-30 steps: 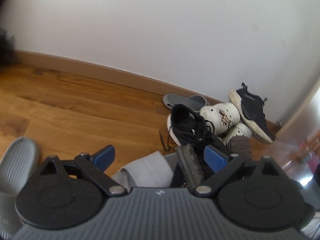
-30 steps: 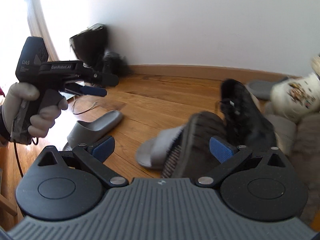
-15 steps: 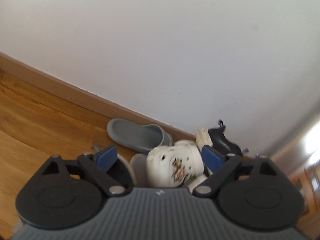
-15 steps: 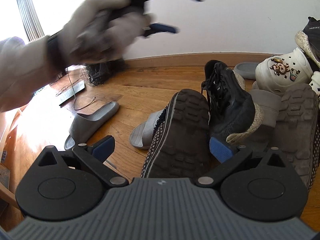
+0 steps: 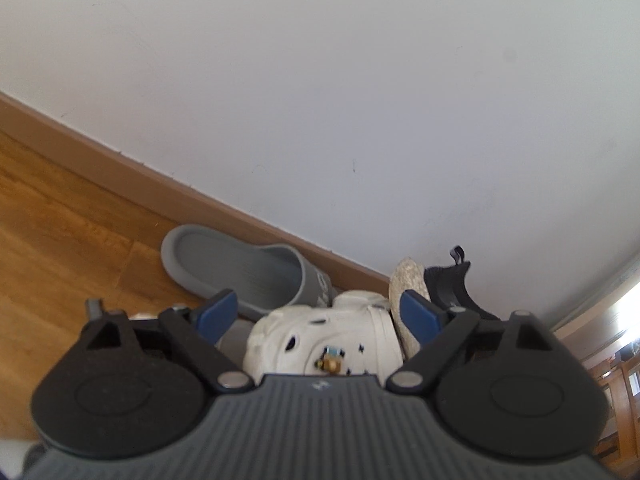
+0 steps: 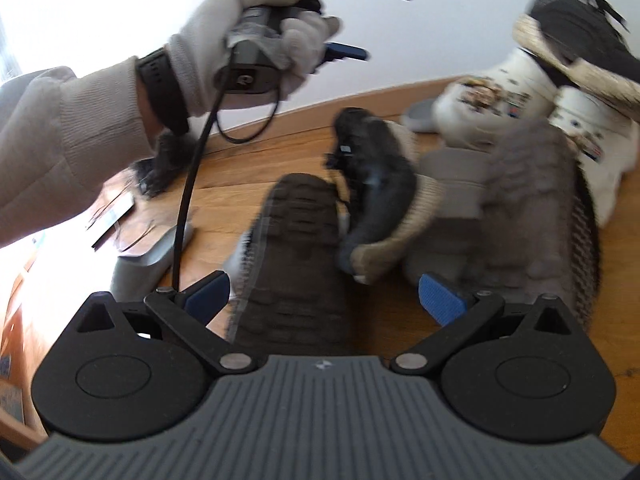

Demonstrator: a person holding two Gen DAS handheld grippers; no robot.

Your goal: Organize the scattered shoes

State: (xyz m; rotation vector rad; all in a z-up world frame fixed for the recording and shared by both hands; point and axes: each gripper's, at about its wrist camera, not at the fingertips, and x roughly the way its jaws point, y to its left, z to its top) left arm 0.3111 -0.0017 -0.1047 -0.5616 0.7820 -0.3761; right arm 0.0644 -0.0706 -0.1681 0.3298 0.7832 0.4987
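White clog (image 5: 326, 340) dead ahead of left gripper (image 5: 322, 312), low between the wide fingers (image 5: 216, 312), untouched, toe towards the camera. Jaws easing inward. Left hand (image 6: 244, 40) raised over the pile, pitched down. Right gripper (image 6: 324, 292) wide, empty, above upturned dark sole (image 6: 296, 256).

A white clog (image 5: 320, 344) with small coloured charms lies by a plain grey slide (image 5: 248, 272) and a black sneaker (image 5: 452, 288) with a speckled beige sole. The floor (image 5: 60, 240) is warm honey-brown wood, the wall (image 5: 320, 100) white. Near the clog, a dark brown ridged sole (image 6: 300, 248) faces up. The gloved hand (image 6: 240, 44) is pale grey; each claw has blue pads (image 6: 440, 300).
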